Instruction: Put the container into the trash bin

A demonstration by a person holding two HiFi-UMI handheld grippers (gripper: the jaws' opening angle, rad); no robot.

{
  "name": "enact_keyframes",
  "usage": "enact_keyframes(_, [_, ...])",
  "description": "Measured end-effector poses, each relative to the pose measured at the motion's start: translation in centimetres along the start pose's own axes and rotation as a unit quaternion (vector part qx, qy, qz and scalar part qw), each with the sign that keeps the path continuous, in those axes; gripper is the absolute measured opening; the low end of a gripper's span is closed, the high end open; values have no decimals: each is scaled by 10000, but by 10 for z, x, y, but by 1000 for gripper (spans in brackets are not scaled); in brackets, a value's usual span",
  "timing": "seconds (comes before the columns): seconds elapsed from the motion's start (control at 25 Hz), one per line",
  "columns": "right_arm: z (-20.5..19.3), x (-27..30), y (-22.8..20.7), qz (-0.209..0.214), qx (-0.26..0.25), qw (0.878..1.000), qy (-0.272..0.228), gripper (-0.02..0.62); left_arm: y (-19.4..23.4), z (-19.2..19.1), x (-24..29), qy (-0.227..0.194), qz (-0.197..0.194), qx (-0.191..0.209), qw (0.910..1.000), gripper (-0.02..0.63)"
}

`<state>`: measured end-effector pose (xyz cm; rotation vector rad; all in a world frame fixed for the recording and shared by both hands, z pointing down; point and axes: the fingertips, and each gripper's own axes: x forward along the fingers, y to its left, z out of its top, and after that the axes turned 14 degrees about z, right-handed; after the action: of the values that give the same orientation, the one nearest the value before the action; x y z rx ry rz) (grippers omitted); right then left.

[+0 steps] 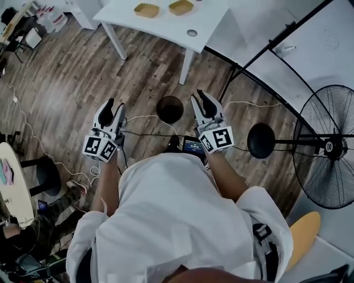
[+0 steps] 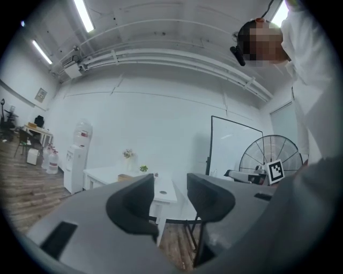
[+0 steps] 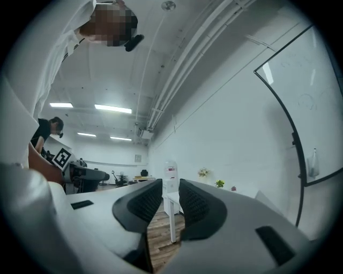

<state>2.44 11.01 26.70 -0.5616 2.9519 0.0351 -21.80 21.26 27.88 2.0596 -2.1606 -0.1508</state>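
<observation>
As things stand: task not started, nothing picked up, both grippers held out over the floor.
container: two shallow tan containers sit side by side on the white table at 12 o'clock in the head view, at the far edge of frame. Both are well apart from the grippers. Can't tell which one is the target.
handling (judgement): looks light, thin-walled and open-topped, and would probably flex if squeezed hard. Contents too small to make out. Crushing is a bigger risk than dropping.
grip point: take it at the near rim, one jaw inside the wall and one outside. Don't pinch across the full width.
bin: black round thing on the floor between the two gripper tips, at 12 o'clock from the person. Probably the trash bin, but the top-down view is poor and it could be a stool or a stand base.
left gripper: jaws clearly apart, nothing between them, touching nothing, pointing toward the table.
right gripper: jaws also apart but with a narrower gap, ribbed pads facing each other, nothing between, touching nothing.
obstacle: fan at 3 o'clock, well off the line to the table.
</observation>
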Motion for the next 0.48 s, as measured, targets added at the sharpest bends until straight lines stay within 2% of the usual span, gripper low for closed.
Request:
enact_keyframes(0.24, [-18, 41, -77, 86, 48, 10000, 5, 106, 15, 6, 89, 11, 25, 33, 10000, 196])
enact_keyframes(0.36, [-26, 59, -105, 79, 64, 9999, 37, 106, 19, 8, 118, 35, 27, 165, 9999, 196])
enact_keyframes(0.48, [-30, 77, -125, 103, 126, 9999, 48, 106, 27, 8, 142, 29, 50, 129, 9999, 196])
